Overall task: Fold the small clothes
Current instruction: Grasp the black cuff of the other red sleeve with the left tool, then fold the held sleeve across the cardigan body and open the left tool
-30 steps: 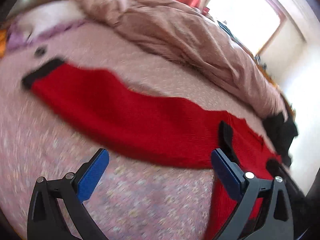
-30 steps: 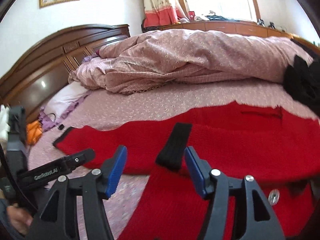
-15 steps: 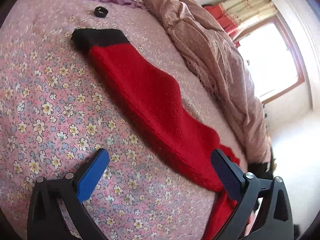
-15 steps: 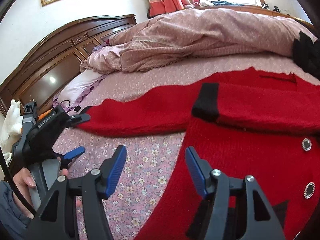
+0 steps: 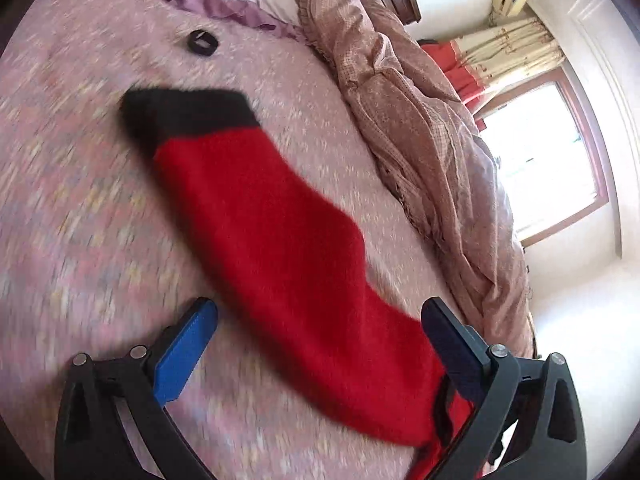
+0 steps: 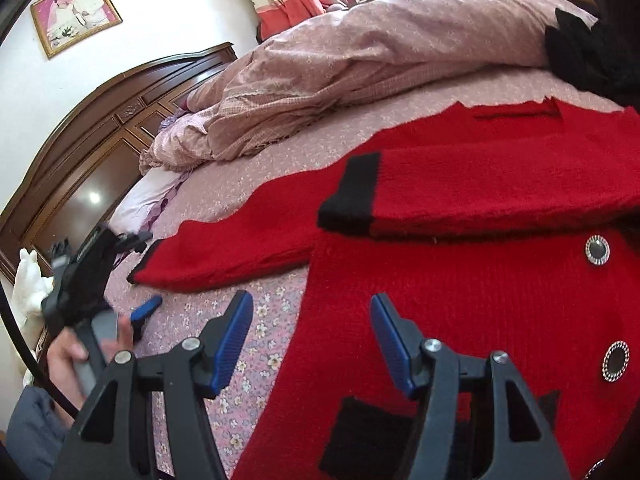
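A red knit cardigan [image 6: 480,300] with black cuffs and silver-rimmed buttons lies flat on the floral bed sheet [image 6: 264,320]. One sleeve is folded across the body, its black cuff [image 6: 352,196] on top. The other sleeve [image 5: 280,248] stretches out sideways, ending in a black cuff [image 5: 188,112]. My left gripper [image 5: 320,340] is open just above this outstretched sleeve, its fingers on either side. It also shows in the right wrist view [image 6: 140,312], held by a hand. My right gripper [image 6: 312,320] is open and empty over the cardigan's left edge.
A bunched pink quilt [image 6: 360,64] lies along the far side of the bed. A dark wooden headboard [image 6: 80,152] and a pillow [image 6: 144,196] are at the left. A black garment [image 6: 580,52] sits at the far right. A small black ring [image 5: 202,43] lies near the cuff.
My left gripper has swung toward the outstretched sleeve and moved closer along it. My right gripper has drawn back from the folded sleeve's cuff to the cardigan's lower left edge.
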Action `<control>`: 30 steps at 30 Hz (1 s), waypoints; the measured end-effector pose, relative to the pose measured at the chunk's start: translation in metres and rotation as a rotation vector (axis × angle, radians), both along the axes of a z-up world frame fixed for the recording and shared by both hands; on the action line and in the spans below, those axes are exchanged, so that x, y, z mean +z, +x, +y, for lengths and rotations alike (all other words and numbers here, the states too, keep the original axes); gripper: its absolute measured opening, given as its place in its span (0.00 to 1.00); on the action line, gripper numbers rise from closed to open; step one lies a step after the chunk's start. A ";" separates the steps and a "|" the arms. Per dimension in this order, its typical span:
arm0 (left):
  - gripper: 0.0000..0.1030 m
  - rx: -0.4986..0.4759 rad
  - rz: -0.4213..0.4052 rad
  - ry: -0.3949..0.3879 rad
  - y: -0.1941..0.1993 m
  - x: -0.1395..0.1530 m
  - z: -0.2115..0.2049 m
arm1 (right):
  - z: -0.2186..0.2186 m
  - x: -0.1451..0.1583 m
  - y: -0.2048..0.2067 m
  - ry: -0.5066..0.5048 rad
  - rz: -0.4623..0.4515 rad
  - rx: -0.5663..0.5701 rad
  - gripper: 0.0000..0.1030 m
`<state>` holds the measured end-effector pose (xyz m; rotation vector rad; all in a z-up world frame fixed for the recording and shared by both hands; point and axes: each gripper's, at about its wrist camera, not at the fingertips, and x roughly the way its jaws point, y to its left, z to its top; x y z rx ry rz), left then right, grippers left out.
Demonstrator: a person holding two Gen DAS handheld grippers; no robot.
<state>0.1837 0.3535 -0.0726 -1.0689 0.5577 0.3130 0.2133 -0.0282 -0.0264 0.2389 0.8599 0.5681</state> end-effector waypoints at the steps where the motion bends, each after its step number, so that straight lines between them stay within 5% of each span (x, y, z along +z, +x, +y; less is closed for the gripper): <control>1: 0.95 0.004 -0.001 0.000 0.005 0.000 0.008 | 0.000 0.000 -0.001 -0.010 -0.004 0.005 0.62; 5: 0.89 0.046 -0.012 -0.001 0.012 -0.004 0.030 | -0.010 0.010 -0.006 -0.081 -0.074 0.019 0.62; 6: 0.77 0.056 -0.003 0.008 0.012 -0.004 0.032 | -0.014 0.013 -0.007 -0.103 -0.093 0.021 0.62; 8: 0.18 0.095 0.073 0.026 0.012 -0.010 0.038 | -0.032 0.022 -0.005 -0.198 -0.156 0.016 0.62; 9: 0.02 0.111 0.117 0.011 0.010 -0.015 0.039 | -0.048 0.028 -0.001 -0.271 -0.198 -0.012 0.62; 11: 0.01 0.127 0.057 -0.066 0.007 -0.021 0.040 | -0.078 0.035 0.007 -0.323 -0.224 -0.062 0.62; 17: 0.01 0.113 -0.024 0.034 0.015 0.027 0.008 | -0.192 0.047 0.033 -0.246 -0.162 -0.267 0.62; 20: 0.01 0.062 -0.094 0.062 0.024 0.054 -0.022 | -0.218 0.054 0.034 -0.376 -0.238 -0.305 0.62; 23: 0.01 -0.023 -0.133 0.167 0.040 0.083 -0.060 | -0.248 0.051 0.042 -0.565 -0.306 -0.339 0.76; 26: 0.01 -0.122 -0.161 0.254 0.049 0.104 -0.101 | -0.282 0.040 0.054 -0.616 -0.303 -0.344 0.79; 30: 0.01 -0.263 -0.162 0.238 0.063 0.105 -0.144 | -0.288 0.019 0.067 -0.658 -0.258 -0.254 0.79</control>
